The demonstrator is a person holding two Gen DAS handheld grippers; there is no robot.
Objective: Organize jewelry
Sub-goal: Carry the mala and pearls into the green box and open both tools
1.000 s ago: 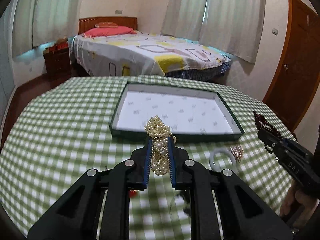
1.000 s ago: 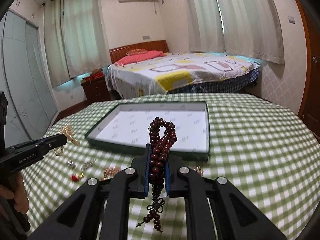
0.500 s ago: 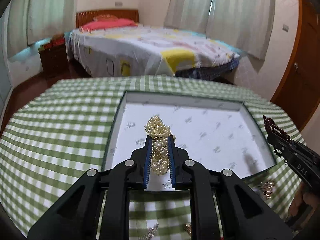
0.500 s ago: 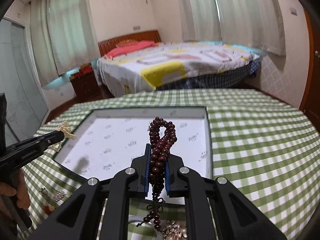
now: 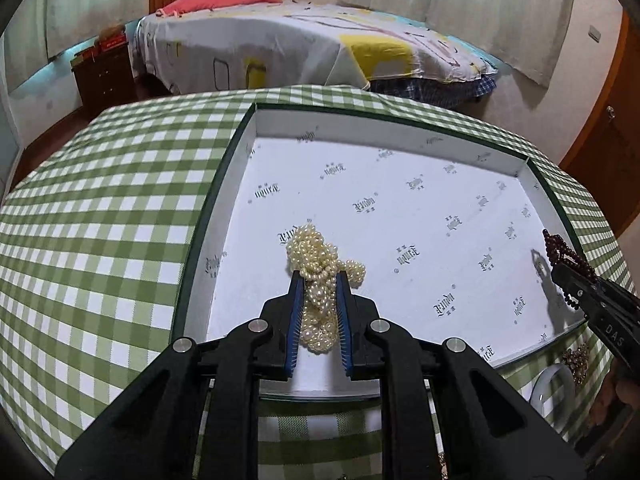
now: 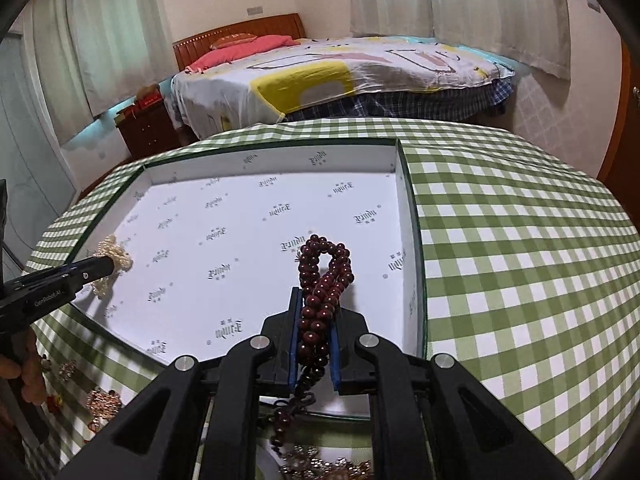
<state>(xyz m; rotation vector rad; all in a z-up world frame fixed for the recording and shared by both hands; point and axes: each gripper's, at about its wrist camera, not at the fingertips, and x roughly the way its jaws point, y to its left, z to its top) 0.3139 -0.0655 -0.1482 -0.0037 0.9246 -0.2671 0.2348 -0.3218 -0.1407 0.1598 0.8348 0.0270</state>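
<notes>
The left gripper (image 5: 318, 280) is clamped on a bundled cream pearl necklace (image 5: 320, 268), hanging over the left part of the shallow white-lined, dark-green-rimmed tray (image 5: 208, 216). The right gripper (image 6: 316, 296) pinches a looped dark red wooden bead strand (image 6: 326, 268) over the tray's right side. Both point forward, tilted downward, each load directly above the lining, well apart.

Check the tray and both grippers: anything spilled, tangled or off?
Nothing stands out. The left gripper holds the pearls and the right gripper the dark beads, both bunched over the bare tray.
</notes>
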